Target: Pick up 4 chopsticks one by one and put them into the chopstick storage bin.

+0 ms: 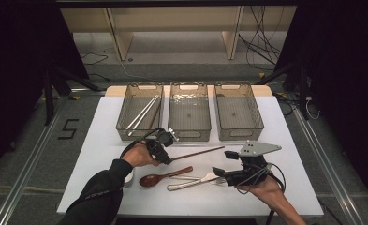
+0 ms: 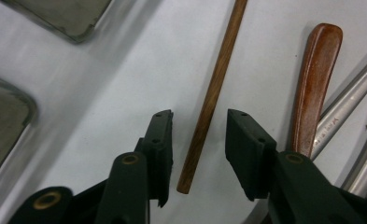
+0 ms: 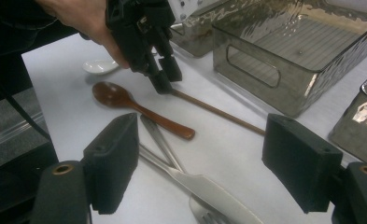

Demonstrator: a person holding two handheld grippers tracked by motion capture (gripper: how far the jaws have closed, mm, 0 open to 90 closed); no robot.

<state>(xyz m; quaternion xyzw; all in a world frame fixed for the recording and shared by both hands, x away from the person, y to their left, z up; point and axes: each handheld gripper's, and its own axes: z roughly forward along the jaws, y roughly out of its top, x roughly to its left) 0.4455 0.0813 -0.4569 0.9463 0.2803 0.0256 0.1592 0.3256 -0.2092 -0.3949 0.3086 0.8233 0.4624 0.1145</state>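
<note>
The left tool (image 2: pixel 197 154) straddles the near end of a brown wooden chopstick (image 2: pixel 214 93) that lies flat on the white bench (image 2: pixel 125 84). In the left gripper view its jaws stand apart on either side of the stick, with a gap showing on both sides, so neither pad presses on it. The high view places the same chopstick (image 1: pixel 198 153) in front of the middle bin, slanting up to the right from the left tool (image 1: pixel 165 157).

The right gripper view shows what the high view hides: the left tool (image 3: pixel 165 77) comes down steeply onto the stick's end, and a small white spoon (image 3: pixel 99 66) sits on the bench behind the person's hand. The right tool (image 3: pixel 200 170) hovers over the cutlery with its jaws wide apart and nothing between them; in the high view the right tool (image 1: pixel 219 172) rests low near the bench's front right.

Just beside the chopstick lies a brown wooden spoon (image 1: pixel 160 177), and next to that a metal knife (image 1: pixel 191 183) crossing a metal fork (image 3: pixel 209 217). In the left gripper view the spoon handle (image 2: pixel 314 88) lies close to the right-hand jaw.

Three clear plastic bins stand in a row at the back: the left bin (image 1: pixel 125 123) holds pale chopsticks (image 1: pixel 142 112), beside the middle bin (image 1: pixel 189 131) and right bin (image 1: pixel 240 133).
</note>
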